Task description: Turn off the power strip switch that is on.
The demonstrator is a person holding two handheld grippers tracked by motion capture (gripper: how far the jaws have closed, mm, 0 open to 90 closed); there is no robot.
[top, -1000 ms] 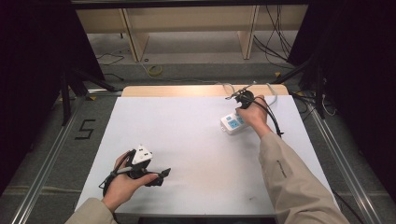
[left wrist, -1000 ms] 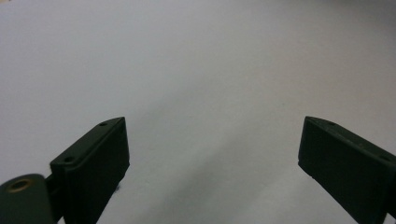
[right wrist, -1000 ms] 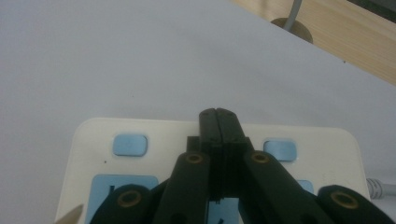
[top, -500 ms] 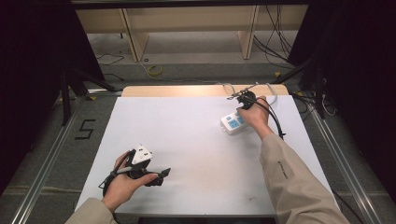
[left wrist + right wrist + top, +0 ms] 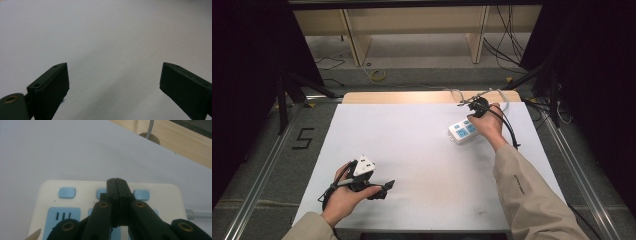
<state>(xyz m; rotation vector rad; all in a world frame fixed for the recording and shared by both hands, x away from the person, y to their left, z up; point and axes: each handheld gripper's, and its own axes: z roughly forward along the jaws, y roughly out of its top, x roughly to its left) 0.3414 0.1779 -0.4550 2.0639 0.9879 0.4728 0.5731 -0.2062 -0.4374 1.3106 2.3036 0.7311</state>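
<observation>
the right gripper (image 5: 116, 185) has its fingers pressed together, tips over the middle blue button of the white power strip (image 5: 75, 205), which lies at the table's (image 5: 422, 150) far right. the left gripper (image 5: 379, 189) is held at the near left, fingers spread wide above bare table.

White worktop (image 5: 422, 150) w/ a pale wood strip (image 5: 402, 97) along its far edge, metal rails (image 5: 259, 175) on both sides, grey floor (image 5: 422, 60) beyond w/ loose cables (image 5: 502, 47) and wooden shelf legs (image 5: 354, 42), black curtains (image 5: 247, 50) left & right, a "5" mark (image 5: 303, 139) on floor.
</observation>
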